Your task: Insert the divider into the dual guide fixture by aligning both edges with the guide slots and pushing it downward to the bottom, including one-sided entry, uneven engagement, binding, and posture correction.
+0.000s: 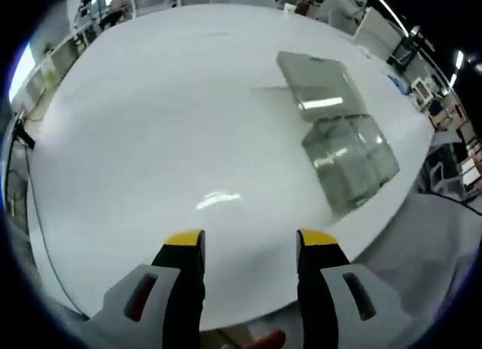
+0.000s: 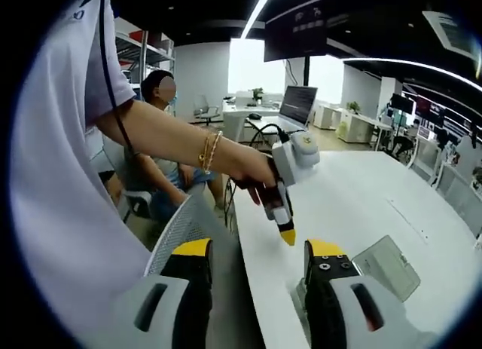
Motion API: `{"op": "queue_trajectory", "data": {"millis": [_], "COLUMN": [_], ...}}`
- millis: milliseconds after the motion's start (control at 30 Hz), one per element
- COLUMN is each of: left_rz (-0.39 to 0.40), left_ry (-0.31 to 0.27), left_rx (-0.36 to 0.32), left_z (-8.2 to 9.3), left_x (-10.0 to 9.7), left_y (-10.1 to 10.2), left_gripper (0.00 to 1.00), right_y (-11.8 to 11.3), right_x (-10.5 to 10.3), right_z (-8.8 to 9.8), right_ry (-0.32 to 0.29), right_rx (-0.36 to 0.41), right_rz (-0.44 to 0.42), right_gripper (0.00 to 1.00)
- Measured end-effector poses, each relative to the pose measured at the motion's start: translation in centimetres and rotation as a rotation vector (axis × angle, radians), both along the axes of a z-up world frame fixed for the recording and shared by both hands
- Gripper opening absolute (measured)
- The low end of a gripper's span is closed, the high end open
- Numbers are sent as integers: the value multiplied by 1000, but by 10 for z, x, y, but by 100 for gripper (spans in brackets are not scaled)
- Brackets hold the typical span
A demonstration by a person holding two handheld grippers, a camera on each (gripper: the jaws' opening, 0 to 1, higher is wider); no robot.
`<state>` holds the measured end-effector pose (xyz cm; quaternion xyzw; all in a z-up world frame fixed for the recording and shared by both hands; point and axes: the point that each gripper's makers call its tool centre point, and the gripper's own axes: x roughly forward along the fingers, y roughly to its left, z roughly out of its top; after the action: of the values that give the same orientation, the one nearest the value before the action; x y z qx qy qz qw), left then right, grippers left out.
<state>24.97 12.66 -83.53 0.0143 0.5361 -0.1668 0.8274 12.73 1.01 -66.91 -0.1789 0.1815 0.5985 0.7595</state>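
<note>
On the white table (image 1: pixel 166 123) lies a flat clear divider plate (image 1: pixel 320 85). Just below it in the left gripper view, near the table edge, stands the clear guide fixture (image 1: pixel 350 157). My left gripper (image 1: pixel 251 243) hovers over the table with its yellow-tipped jaws open and nothing between them, well short of both parts. In the right gripper view, my right gripper (image 2: pixel 258 251) is open and empty at the table's edge. The clear plate (image 2: pixel 385 266) lies just right of its right jaw. A hand holds the left gripper (image 2: pixel 286 232) above the table, tips down.
The person's arm with bracelets (image 2: pixel 207 149) and white sleeve cross the left half of the right gripper view. Another person sits behind by a mesh chair (image 2: pixel 177 228). A laptop (image 2: pixel 297 104) stands on a far desk. Desks and chairs ring the table.
</note>
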Motion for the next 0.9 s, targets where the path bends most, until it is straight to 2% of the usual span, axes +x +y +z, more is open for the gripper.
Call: {"op": "queue_trajectory", "data": {"millis": [367, 467, 600, 900], "left_rz": [80, 108, 116, 177], "left_ry": [1, -8, -1, 1], "left_rx": [115, 119, 165, 201], "left_z": [-13, -16, -22, -27], "left_x": [17, 22, 21, 23], "left_y": [8, 9, 10, 14], "left_gripper": [46, 46, 46, 46], "right_y": [-9, -12, -14, -17], "right_x": [7, 9, 11, 14], "right_z": [8, 9, 9, 14], "right_ry": [11, 19, 25, 17], "right_rx": [60, 74, 84, 93], "right_rz": [-45, -53, -58, -59], "right_gripper": [44, 43, 43, 43]}}
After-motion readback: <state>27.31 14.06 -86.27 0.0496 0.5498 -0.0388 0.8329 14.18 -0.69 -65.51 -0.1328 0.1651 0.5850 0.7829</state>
